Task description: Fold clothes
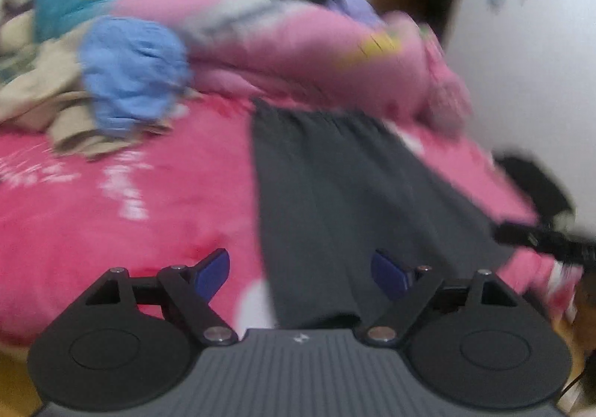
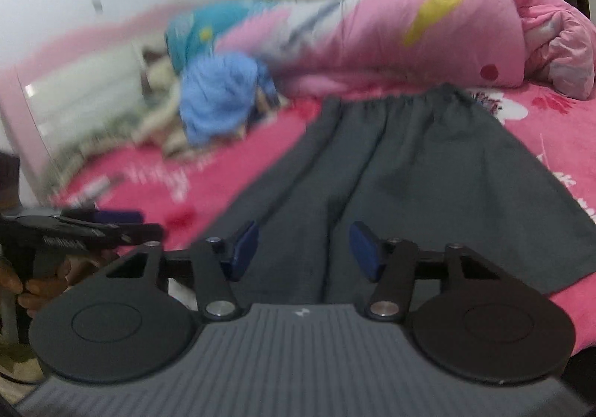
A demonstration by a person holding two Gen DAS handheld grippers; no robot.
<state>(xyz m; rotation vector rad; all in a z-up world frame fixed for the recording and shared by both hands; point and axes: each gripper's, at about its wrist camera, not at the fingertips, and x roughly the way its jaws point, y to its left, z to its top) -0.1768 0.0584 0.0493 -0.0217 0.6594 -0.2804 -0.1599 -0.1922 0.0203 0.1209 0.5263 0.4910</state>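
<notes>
1. Pink bed sheet (image 2: 260,163) lies under everything, with a rolled pink quilt (image 2: 428,37) far past the fingers.
2. Grey shorts (image 2: 409,174) lie flat ahead of both grippers, waistband farthest away.
3. Right gripper (image 2: 303,249) is spread wide over the shorts' near edge, holding nothing.
4. Left gripper (image 1: 300,273) is spread wide too, empty, over the shorts' left edge.
</notes>
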